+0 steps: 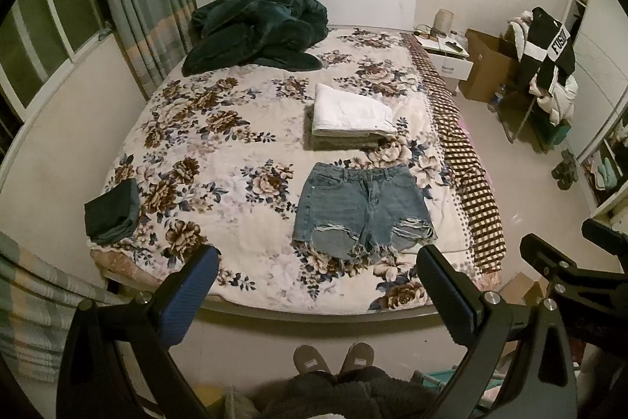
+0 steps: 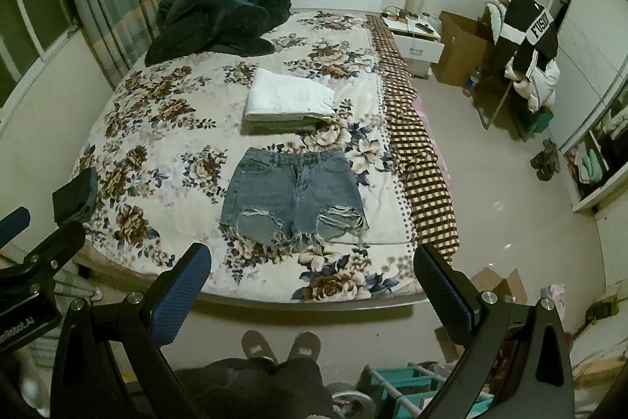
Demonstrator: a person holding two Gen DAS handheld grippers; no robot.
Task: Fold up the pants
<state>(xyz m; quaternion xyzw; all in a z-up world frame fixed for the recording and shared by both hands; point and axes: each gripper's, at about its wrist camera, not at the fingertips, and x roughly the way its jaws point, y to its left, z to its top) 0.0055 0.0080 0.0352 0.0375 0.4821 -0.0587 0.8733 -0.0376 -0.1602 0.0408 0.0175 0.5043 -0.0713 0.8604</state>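
Note:
A pair of ripped blue denim shorts [image 1: 363, 209] lies flat on the floral bedspread [image 1: 219, 144] near the bed's foot, waistband towards the headboard; it also shows in the right wrist view [image 2: 294, 197]. My left gripper [image 1: 318, 277] is open and empty, held above the foot edge of the bed, short of the shorts' frayed hems. My right gripper [image 2: 310, 275] is open and empty at about the same height, also short of the hems. It shows at the right edge of the left wrist view [image 1: 565, 262].
A folded white garment [image 1: 351, 112] lies beyond the shorts. A folded dark garment [image 1: 112, 209] sits at the bed's left corner. A dark green blanket [image 1: 255, 30] is heaped by the headboard. A checkered cover [image 1: 467, 160] hangs over the right side. My slippered feet [image 1: 333, 358] stand at the bed's foot.

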